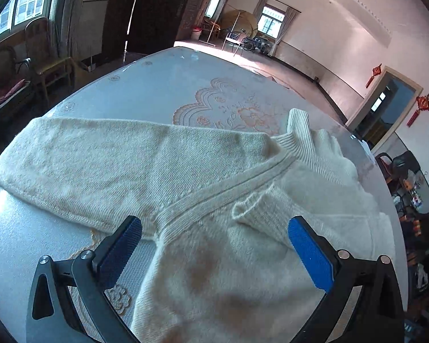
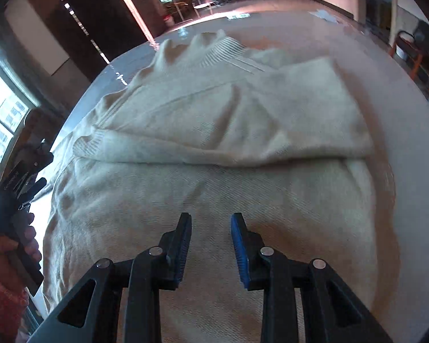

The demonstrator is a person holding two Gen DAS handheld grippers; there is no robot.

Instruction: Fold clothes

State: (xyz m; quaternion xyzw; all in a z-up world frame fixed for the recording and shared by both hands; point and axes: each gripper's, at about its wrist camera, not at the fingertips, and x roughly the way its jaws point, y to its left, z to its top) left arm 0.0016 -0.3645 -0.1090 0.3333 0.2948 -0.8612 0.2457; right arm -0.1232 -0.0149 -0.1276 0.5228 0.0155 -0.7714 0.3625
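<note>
A cream knit sweater [image 1: 203,183] with a ribbed high collar [image 1: 300,134] lies flat on the round table [image 1: 146,85]. One sleeve [image 1: 100,157] stretches out to the left. The other sleeve's cuff [image 1: 251,208] is folded across the chest. My left gripper [image 1: 214,228] hovers wide open over the armpit and chest, nothing between its blue pads. In the right wrist view the same sweater [image 2: 214,148] fills the frame, the folded sleeve [image 2: 243,131] lying across it. My right gripper [image 2: 211,223] is open by a narrow gap above the lower body, holding nothing.
A hand [image 2: 11,245] holding the left gripper's handle shows at the left edge. The table's cloth has a floral print [image 1: 228,108]. Wooden chairs [image 1: 43,65] stand beyond the table on the left, and cluttered shelves [image 1: 414,200] on the right.
</note>
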